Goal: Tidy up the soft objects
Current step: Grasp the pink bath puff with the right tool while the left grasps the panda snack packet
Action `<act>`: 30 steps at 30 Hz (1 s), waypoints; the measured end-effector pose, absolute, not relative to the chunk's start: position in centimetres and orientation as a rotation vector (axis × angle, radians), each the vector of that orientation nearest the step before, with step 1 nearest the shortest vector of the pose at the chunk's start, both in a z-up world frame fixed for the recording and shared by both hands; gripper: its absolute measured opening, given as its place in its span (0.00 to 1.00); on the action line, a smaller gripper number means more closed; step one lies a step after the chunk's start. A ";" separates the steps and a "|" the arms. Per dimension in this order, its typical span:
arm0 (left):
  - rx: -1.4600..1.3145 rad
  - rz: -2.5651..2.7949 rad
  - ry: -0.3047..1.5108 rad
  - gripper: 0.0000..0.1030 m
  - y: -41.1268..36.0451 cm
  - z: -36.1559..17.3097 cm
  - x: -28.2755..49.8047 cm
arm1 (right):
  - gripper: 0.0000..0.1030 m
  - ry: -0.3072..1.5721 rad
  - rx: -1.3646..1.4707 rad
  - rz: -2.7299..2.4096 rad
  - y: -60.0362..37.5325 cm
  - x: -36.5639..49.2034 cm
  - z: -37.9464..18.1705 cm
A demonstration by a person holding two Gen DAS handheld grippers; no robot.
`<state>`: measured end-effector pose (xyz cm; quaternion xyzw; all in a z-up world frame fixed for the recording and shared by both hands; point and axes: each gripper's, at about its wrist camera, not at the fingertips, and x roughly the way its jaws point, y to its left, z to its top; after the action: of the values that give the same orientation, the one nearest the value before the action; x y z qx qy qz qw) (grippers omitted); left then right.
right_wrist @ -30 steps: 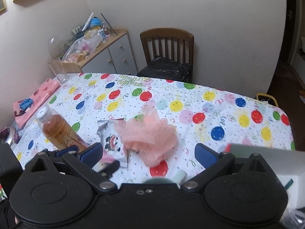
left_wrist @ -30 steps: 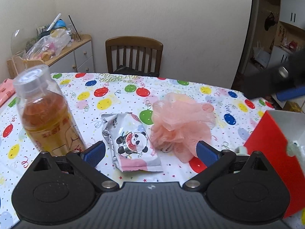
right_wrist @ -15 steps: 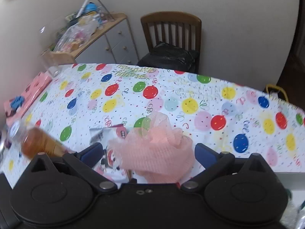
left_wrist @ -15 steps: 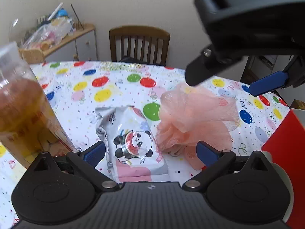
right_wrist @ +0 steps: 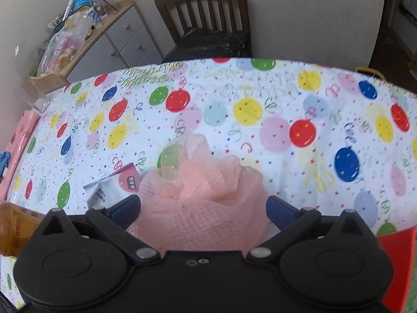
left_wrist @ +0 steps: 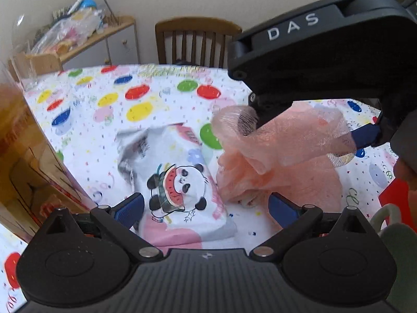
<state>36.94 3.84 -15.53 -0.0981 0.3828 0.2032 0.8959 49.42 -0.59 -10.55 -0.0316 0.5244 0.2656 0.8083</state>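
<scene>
A pink mesh bath pouf [left_wrist: 281, 161] lies on the balloon-print tablecloth [left_wrist: 109, 109]. My right gripper [right_wrist: 203, 206] is open, its blue fingertips [right_wrist: 125, 207] spread on both sides of the pouf [right_wrist: 203, 198], which fills the gap. In the left wrist view the right gripper body [left_wrist: 320, 60] hangs over the pouf. A panda-print soft pack [left_wrist: 179, 182] lies left of the pouf. My left gripper [left_wrist: 206, 206] is open and empty, just before the pack.
A bottle of amber drink [left_wrist: 23, 161] stands close at the left. A red box [left_wrist: 393, 198] sits at the right edge. A wooden chair [right_wrist: 208, 18] and a cluttered cabinet [right_wrist: 104, 34] stand beyond the table.
My right gripper has come down over the pouf, which now sits between its open fingers. My left gripper has moved closer to the panda pack.
</scene>
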 end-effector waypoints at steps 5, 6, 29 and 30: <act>-0.206 0.427 0.781 0.99 3.7 -15.6 36.8 | 0.78 1.155 -0.077 0.590 0.0 49.3 -11.6; -0.209 0.429 0.776 0.99 3.7 -15.5 36.7 | 0.73 1.156 -0.073 0.589 0.0 49.3 -11.7; -0.113 0.792 0.716 0.99 1.9 -14.5 40.5 | 0.19 0.992 -0.059 0.526 -3.6 51.3 -8.8; -0.147 0.794 0.727 0.99 2.3 -14.7 40.5 | 0.19 0.999 -0.057 0.532 -3.7 51.3 -8.8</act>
<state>40.46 2.26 -14.67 -0.0698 0.3459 0.3778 0.8560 51.28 -3.66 -8.83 -0.0272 0.4732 0.2519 0.8437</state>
